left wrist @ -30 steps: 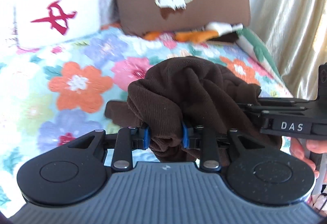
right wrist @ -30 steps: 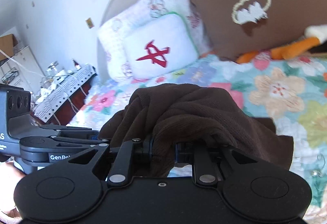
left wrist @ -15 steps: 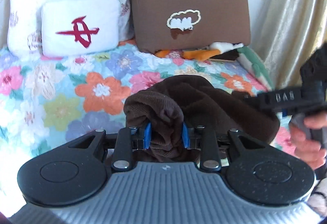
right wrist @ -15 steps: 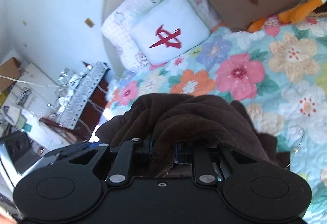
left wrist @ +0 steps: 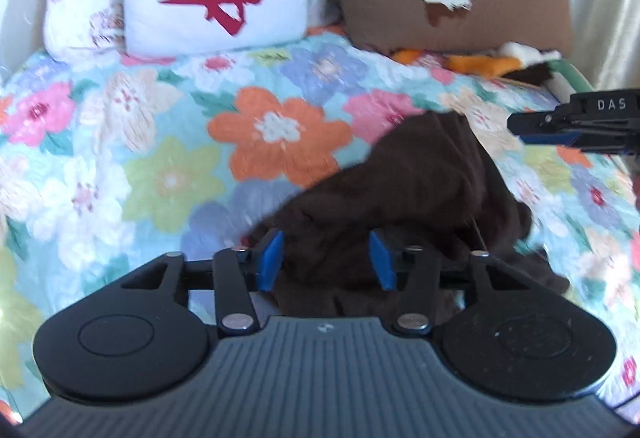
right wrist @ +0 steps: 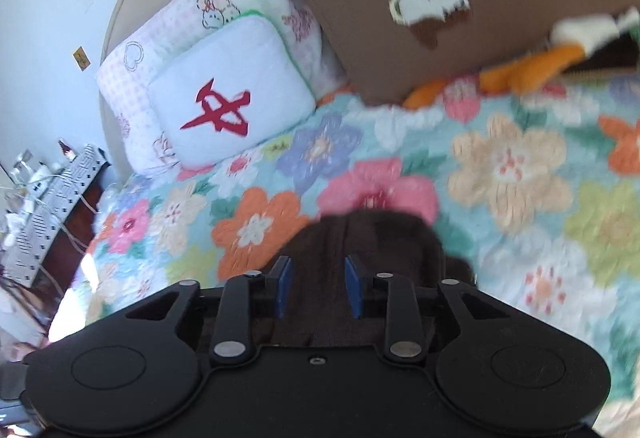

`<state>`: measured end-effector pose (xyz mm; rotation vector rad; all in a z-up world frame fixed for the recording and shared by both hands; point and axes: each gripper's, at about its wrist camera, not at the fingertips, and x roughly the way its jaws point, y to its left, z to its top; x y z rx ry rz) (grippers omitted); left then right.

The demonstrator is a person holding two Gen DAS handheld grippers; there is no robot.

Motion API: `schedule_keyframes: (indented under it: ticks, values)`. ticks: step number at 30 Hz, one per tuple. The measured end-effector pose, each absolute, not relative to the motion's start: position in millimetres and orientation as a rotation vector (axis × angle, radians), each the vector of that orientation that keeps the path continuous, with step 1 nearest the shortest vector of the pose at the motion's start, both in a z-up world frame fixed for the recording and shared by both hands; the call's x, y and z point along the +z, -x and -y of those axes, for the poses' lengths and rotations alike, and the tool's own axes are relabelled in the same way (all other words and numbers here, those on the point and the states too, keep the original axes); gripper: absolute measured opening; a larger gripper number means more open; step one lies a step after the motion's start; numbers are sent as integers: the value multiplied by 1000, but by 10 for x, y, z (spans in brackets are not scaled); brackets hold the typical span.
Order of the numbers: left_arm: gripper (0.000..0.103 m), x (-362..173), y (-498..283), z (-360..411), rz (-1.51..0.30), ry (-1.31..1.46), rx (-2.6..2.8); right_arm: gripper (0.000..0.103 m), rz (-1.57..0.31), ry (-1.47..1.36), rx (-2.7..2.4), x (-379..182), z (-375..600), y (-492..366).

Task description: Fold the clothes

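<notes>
Brown garment [left wrist: 420, 198] crumpled on floral quilt [left wrist: 160, 166]

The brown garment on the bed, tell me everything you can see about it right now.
The brown garment is dark chocolate brown, a soft ribbed-looking knit, lying in a crumpled, unfolded heap on the floral quilt. Which kind of garment it is cannot be told. In the left wrist view the left gripper is open in front of it; in the right wrist view the right gripper is open too. Neither clamps the cloth.
</notes>
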<state>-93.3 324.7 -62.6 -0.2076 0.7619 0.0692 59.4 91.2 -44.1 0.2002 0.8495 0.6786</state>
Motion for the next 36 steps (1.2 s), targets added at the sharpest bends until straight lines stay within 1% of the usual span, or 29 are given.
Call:
schedule_keyframes:
  ticks: [1,2,4,8,10,13,14,15,16,17,18,19,22,24,26,29,36]
  values:
    - [63,-657,963,-3225,-770,199,53,40,-864,-188,687,-497,-879,-539]
    - [70,-687,988,-3201,-781,190,43,41,-879,-171,693,-558,-855,-472]
    - [73,-748,1032,-3121,-800,173,25,49,-909,-138,704,-680,-815,-346]
    - [85,-870,1025,-2949,-786,135,-8,55,-943,-80,748,-913,-806,-96]
    - [87,-906,938,-2870,-789,119,-42,62,-943,-15,779,-1010,-877,28]
    - [86,-1011,804,-2805,-843,147,-71,62,-890,139,817,-1135,-1072,202]
    - [80,-1037,771,-2793,-847,156,-68,62,-849,201,810,-1172,-1136,250]
    - [56,-1062,759,-2782,-839,155,-57,62,-809,257,791,-1202,-1187,274]
    - [43,-1079,741,-2778,-838,144,-40,59,-775,302,768,-1226,-1224,281]
    - [24,-1083,710,-2805,-848,146,-18,52,-746,333,750,-1246,-1245,274]
    - [19,-1085,676,-2849,-863,161,5,24,-732,331,738,-1250,-1227,234]
    - [18,-1068,652,-2920,-872,199,25,5,-729,311,727,-1239,-1186,175]
    - [15,-919,626,-3178,-855,298,91,5,-677,292,668,-1138,-1042,41]
    - [15,-767,636,-3270,-792,251,125,5,-618,316,599,-985,-910,-24]
    - [14,-660,652,-3282,-756,181,143,5,-602,299,533,-816,-725,-127]
    - [14,-648,656,-3295,-761,151,152,5,-581,273,440,-588,-459,-278]
    - [13,-577,586,-3616,-716,177,264,5,-563,214,301,-399,23,-571]
